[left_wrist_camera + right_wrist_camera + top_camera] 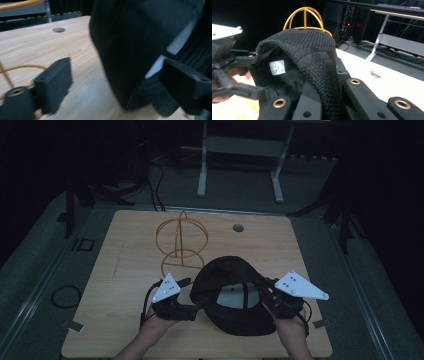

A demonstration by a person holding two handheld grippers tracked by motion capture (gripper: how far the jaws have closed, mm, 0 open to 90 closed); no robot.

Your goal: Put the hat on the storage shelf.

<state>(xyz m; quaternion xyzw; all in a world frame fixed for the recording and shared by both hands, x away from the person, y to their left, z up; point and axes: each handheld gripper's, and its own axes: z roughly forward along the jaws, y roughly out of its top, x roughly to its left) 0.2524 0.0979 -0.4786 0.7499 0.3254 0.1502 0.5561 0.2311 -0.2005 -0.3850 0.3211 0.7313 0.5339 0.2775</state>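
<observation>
Lower left of centre in the high view: left gripper (186, 296), held in a hand (159, 321), at the left edge of the black cap (227, 275); in the left gripper view its jaws stand wide apart, one at lower left over bare wood, the other at lower right against the cap's (125, 47) dark fabric, nothing pinched between them; upper centre of the high view: yellow wire cap stand (180, 242) upright on the wooden table (125, 270), just behind the cap; cap sits lower centre, near the table's front edge, opening tipped up, white label (277, 67) visible inside; lower right: right gripper (274, 301) clamped on the cap's (312, 50) mesh rim; grommet hole (238, 227) upper right of the tabletop.
</observation>
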